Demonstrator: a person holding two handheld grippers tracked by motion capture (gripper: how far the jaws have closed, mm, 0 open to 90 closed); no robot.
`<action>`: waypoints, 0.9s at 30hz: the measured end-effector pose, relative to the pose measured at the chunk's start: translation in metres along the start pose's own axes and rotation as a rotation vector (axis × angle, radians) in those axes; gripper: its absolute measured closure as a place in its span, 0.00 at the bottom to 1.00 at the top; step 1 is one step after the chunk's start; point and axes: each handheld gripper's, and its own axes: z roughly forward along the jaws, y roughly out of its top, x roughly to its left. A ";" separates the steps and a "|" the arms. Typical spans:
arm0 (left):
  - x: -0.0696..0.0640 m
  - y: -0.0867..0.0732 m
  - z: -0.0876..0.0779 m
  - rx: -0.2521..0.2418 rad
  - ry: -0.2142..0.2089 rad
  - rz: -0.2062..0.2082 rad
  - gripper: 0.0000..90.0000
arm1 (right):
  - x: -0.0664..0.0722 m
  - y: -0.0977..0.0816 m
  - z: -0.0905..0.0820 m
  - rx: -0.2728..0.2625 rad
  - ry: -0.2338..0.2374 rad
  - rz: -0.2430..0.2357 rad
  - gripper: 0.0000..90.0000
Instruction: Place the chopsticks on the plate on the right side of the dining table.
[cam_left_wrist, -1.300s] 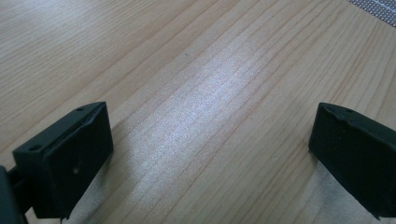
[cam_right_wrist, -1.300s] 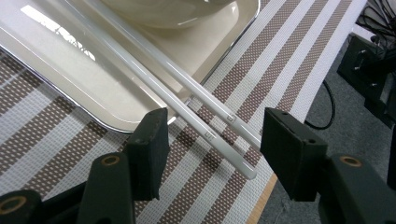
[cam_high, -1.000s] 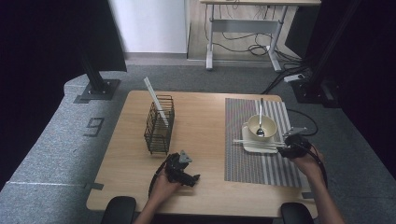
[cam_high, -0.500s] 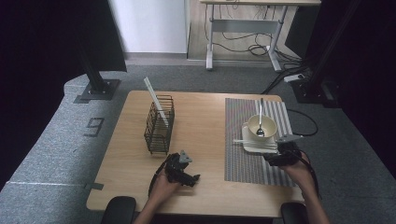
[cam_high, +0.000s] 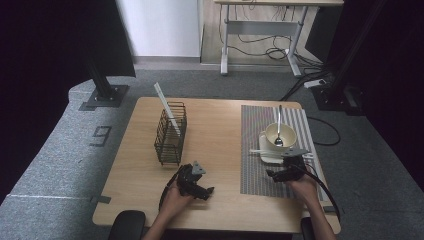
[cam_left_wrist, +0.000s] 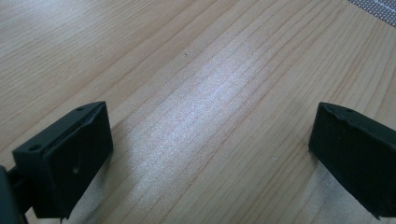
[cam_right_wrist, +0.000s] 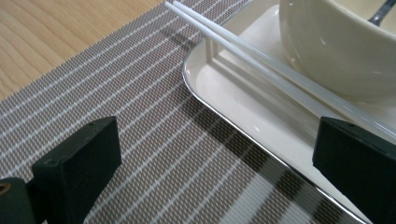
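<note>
White plastic chopsticks (cam_right_wrist: 261, 56) lie across the cream rectangular plate (cam_right_wrist: 233, 102), just ahead of the right hand-held gripper (cam_right_wrist: 215, 172). Its jaws, just opened wide and empty, likely released them there beside the cream bowl (cam_right_wrist: 345, 46). The left hand-held gripper (cam_left_wrist: 210, 158) rests open on the wooden table (cam_left_wrist: 187, 70).

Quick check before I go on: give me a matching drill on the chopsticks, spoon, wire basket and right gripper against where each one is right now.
Things:
1. white chopsticks
2. spoon
3. wire basket
4. right gripper

Places or states:
A. on the bare wood, a white stick leaning out of it
B. standing in the cream bowl
C. lying across the tray beside the bowl
D. over the striped placemat, jaws open and nothing between them

Pairs: 1-C, 2-B, 3-A, 4-D
</note>
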 end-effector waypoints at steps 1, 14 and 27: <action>0.000 0.000 0.000 0.001 0.000 0.000 0.00 | 0.000 0.000 0.001 -0.003 0.000 0.001 0.01; 0.000 0.000 0.000 0.000 -0.001 0.003 0.00 | -0.009 0.000 0.014 0.013 -0.055 0.001 0.01; -0.001 0.000 0.000 0.000 -0.003 0.003 0.00 | -0.012 0.000 0.016 0.012 -0.073 -0.011 0.02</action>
